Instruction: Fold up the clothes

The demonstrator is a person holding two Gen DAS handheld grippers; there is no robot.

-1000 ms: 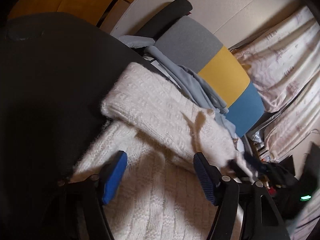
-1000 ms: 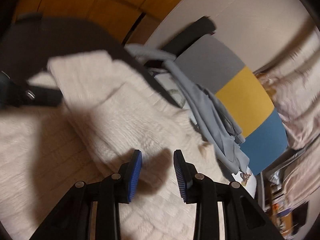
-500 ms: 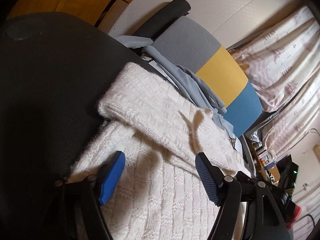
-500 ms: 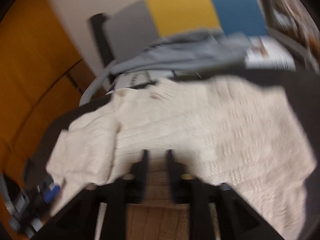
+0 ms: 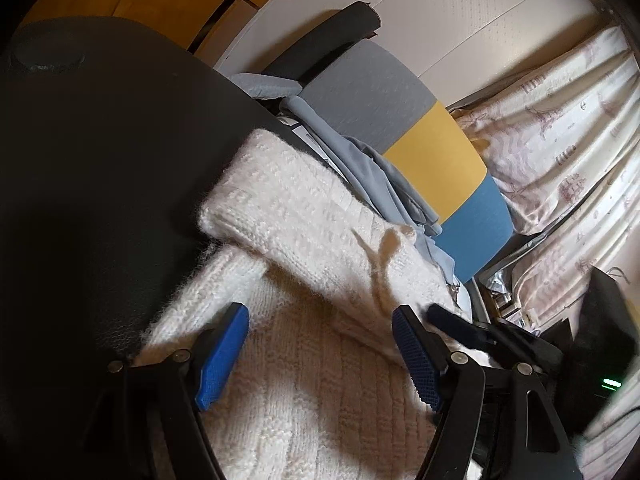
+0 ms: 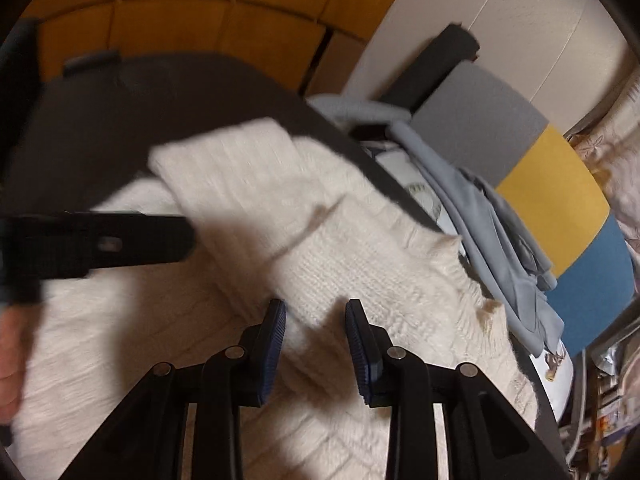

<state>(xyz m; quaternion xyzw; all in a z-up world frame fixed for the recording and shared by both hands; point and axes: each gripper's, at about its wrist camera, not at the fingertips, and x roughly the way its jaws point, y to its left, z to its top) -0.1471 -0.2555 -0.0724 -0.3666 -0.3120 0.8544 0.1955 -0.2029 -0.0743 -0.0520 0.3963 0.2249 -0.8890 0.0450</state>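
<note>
A white knitted sweater [image 5: 312, 380] lies spread on the dark table [image 5: 100, 160], with one sleeve [image 5: 296, 208] folded across its body. My left gripper [image 5: 320, 344] hovers open over the sweater's near part, nothing between its blue pads. In the right wrist view my right gripper [image 6: 315, 320] points down at the sweater [image 6: 340, 260] where the folded sleeve [image 6: 240, 176] meets the body. Its jaws are closing with knit in the gap, and the pads show no squeeze on it. A black finger of the left gripper [image 6: 100, 240] crosses that view at the left.
A chair with a grey, yellow and blue back [image 5: 436, 152] stands behind the table, a light blue garment [image 5: 372, 176] draped over it. Patterned curtains [image 5: 560, 140] hang at the right, orange wooden panels [image 6: 180, 20] at the back. A person's hand [image 6: 8, 360] shows at the left edge.
The right wrist view swung sideways half a second ago and has come back over the sleeve fold, with the jaws narrower. The left gripper's jaws stand slightly wider; it has stayed in place.
</note>
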